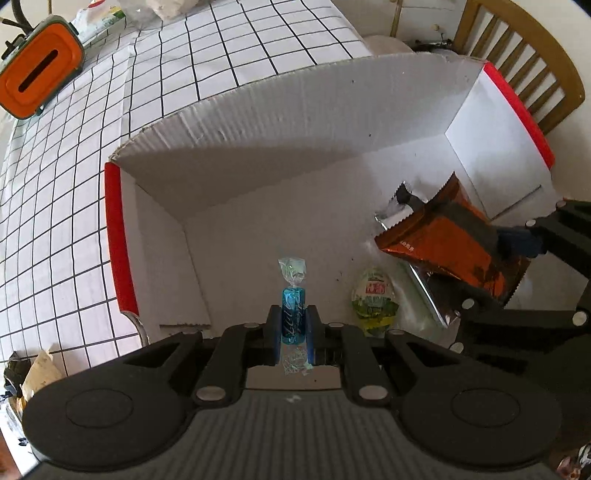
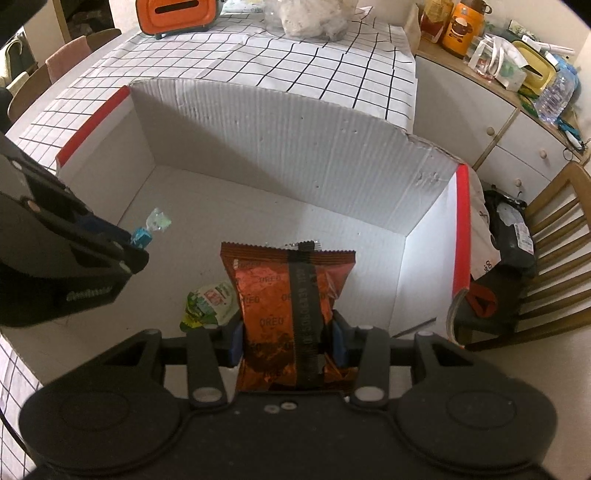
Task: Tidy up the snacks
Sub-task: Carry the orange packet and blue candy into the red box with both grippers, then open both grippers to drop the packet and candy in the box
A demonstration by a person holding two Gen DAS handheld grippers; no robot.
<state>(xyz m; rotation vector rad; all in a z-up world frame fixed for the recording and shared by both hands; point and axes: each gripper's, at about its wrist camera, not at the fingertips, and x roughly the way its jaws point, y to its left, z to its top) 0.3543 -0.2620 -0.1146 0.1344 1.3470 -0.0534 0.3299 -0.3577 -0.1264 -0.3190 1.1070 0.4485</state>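
A white cardboard box [image 1: 258, 122] with red edges lies open on the checked tablecloth; it also shows in the right wrist view [image 2: 295, 147]. My left gripper [image 1: 293, 325] is shut on a blue wrapped candy [image 1: 293, 314] and holds it over the box; the candy also shows in the right wrist view [image 2: 142, 236]. My right gripper [image 2: 288, 339] is shut on an orange Oreo packet [image 2: 288, 295], held above the box floor; the packet also shows in the left wrist view [image 1: 443, 243]. A green-and-white snack pouch [image 1: 373, 299] lies on the box floor, also in the right wrist view [image 2: 210, 299].
An orange tissue box [image 2: 173, 14] and a white plastic bag [image 2: 314, 14] stand at the table's far side. A wooden chair [image 2: 554, 251] with a dark bag stands right of the box. A sideboard [image 2: 498, 110] with bottles and jars is at the far right.
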